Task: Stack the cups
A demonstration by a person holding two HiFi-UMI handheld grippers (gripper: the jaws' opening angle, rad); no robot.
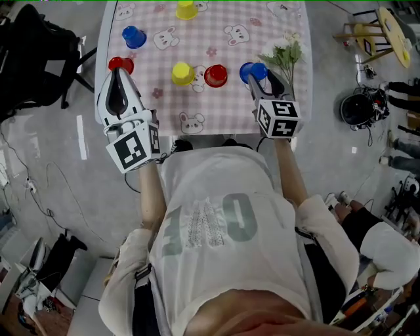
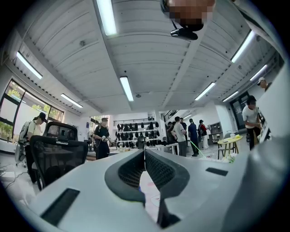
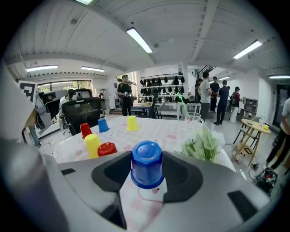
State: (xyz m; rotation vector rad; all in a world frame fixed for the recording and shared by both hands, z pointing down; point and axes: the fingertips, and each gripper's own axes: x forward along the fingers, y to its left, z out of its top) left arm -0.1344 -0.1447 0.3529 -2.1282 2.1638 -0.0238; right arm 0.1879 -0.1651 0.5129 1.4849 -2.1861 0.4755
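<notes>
Six upturned cups stand on the pink checked tablecloth (image 1: pixel 216 108): yellow (image 1: pixel 186 9), blue (image 1: pixel 134 37), red (image 1: pixel 121 64), yellow (image 1: pixel 182 73), red (image 1: pixel 215 76) and a second blue cup (image 1: pixel 252 71). My right gripper (image 1: pixel 262 77) is open, tilted down, with that blue cup (image 3: pixel 147 164) upright on the cloth between its jaw tips. At the table's left edge my left gripper (image 1: pixel 119 72) is shut and empty, its tip just short of the first red cup. In the left gripper view the left gripper (image 2: pixel 144 154) points level and no cup shows.
A bunch of artificial flowers (image 1: pixel 283 58) lies right of the blue cup, close to the right gripper. A black office chair (image 1: pixel 39 52) stands left of the table. Several people stand in the room behind the table.
</notes>
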